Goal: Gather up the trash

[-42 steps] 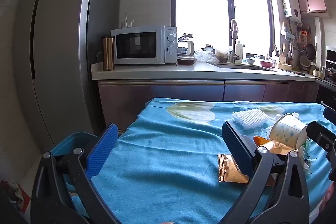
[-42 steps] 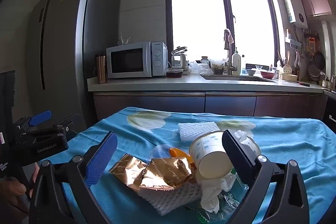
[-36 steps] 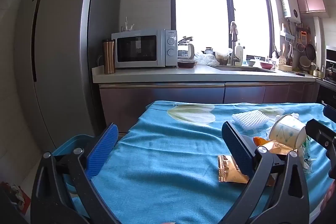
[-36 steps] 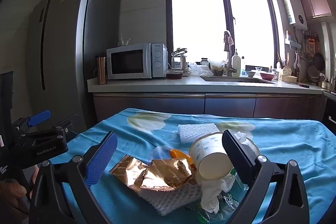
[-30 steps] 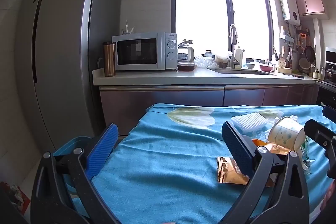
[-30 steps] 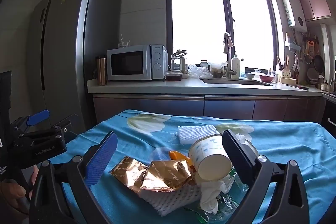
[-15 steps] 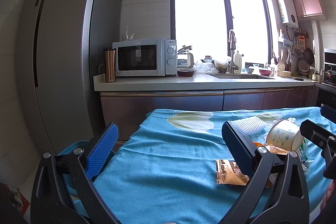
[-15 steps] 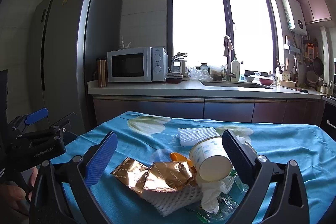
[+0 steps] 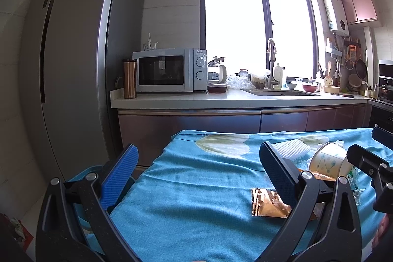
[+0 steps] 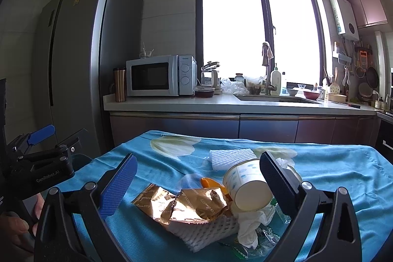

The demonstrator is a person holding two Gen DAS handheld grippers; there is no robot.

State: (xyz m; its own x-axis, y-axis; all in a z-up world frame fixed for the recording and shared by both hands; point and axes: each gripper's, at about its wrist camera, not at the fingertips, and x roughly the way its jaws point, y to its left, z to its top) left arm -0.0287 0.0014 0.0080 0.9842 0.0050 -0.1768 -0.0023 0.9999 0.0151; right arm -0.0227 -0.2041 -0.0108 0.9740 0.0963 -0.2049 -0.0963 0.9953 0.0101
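A heap of trash lies on the blue tablecloth (image 10: 152,163): a tipped paper cup (image 10: 248,186), gold foil wrappers (image 10: 194,206), white foam netting (image 10: 206,230), crumpled tissue (image 10: 250,225) and a white foam pad (image 10: 231,158). My right gripper (image 10: 196,178) is open just in front of the heap, its fingers either side of the wrappers and cup, touching nothing. My left gripper (image 9: 199,171) is open over bare cloth to the left of the heap; a gold wrapper (image 9: 267,206) and the cup (image 9: 329,163) show beside its right finger.
A blue bin (image 9: 81,176) stands on the floor below the table's left edge. Behind the table run a counter (image 9: 221,100) with a microwave (image 9: 169,70), a copper tumbler and a sink, with a tall grey fridge (image 9: 73,65) on the left. A hand (image 10: 14,220) holds the left gripper.
Both cameras have tilted slightly upward, so the table and trash sit lower in view. Both grippers stay open and the trash has not moved.
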